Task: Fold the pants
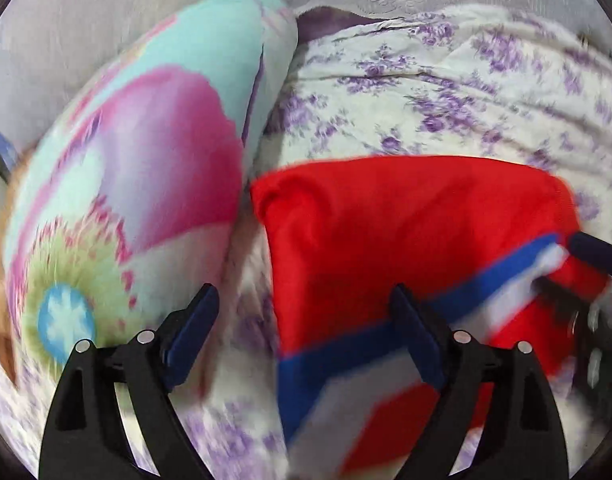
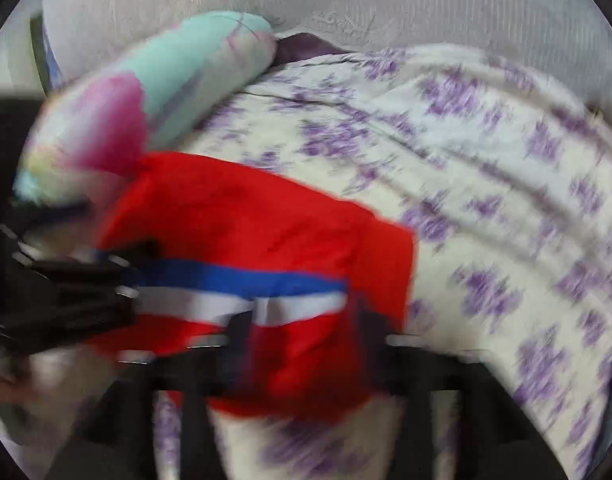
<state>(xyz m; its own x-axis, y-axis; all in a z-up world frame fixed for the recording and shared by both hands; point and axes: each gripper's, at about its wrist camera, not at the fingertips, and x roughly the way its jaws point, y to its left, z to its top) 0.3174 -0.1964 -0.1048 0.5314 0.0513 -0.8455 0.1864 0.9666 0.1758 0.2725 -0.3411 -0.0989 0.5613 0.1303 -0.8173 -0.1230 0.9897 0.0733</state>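
Observation:
The red pants (image 1: 385, 232) with a blue and white stripe lie folded on the bed and also show in the right wrist view (image 2: 258, 220). My left gripper (image 1: 306, 312) is open and empty, hovering over the pants' left edge. It also appears at the left of the right wrist view (image 2: 66, 292). My right gripper (image 2: 302, 336) is heavily blurred; its fingers straddle the lower part of the pants with a wide gap. One of its fingertips (image 1: 593, 248) shows at the right of the left wrist view.
A white bedsheet with purple flowers (image 1: 465, 92) covers the bed. A large pillow in teal and pink (image 1: 146, 152) lies just left of the pants, also visible in the right wrist view (image 2: 166, 92). A pale wall (image 2: 345, 0) stands behind.

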